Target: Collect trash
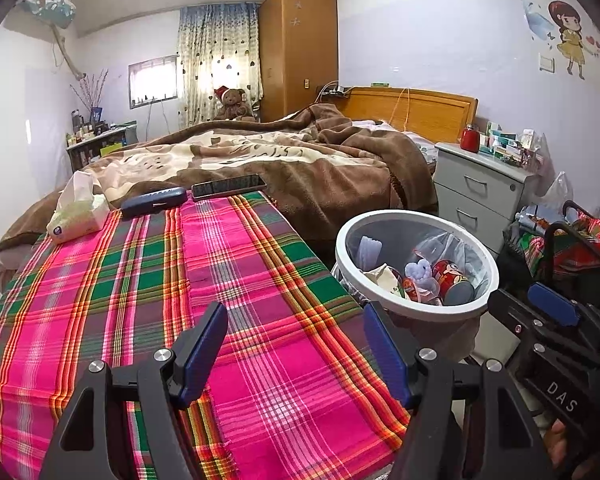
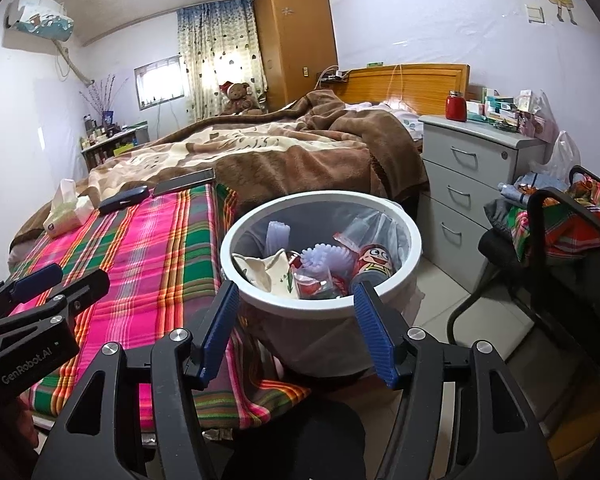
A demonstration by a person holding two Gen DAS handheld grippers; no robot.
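Observation:
A white round trash bin (image 1: 416, 308) (image 2: 260, 300) with a clear liner stands on the floor beside the bed's corner. It holds a cartoon-printed can (image 2: 374, 262), a purple bristly piece (image 2: 322, 258), crumpled paper (image 2: 272, 272) and wrappers. My left gripper (image 1: 296, 348) is open and empty above the plaid cloth (image 1: 180, 280). My right gripper (image 2: 296, 328) is open and empty, just in front of the bin's near rim. The right gripper also shows in the left wrist view (image 1: 540, 312), and the left gripper in the right wrist view (image 2: 56, 284).
On the plaid cloth's far end lie a tissue pack (image 1: 76, 212), a dark blue case (image 1: 154, 202) and a phone (image 1: 228, 187). A brown blanket (image 1: 300, 160) covers the bed. A grey drawer cabinet (image 2: 472, 184) and a black chair with clothes (image 2: 560, 220) stand right.

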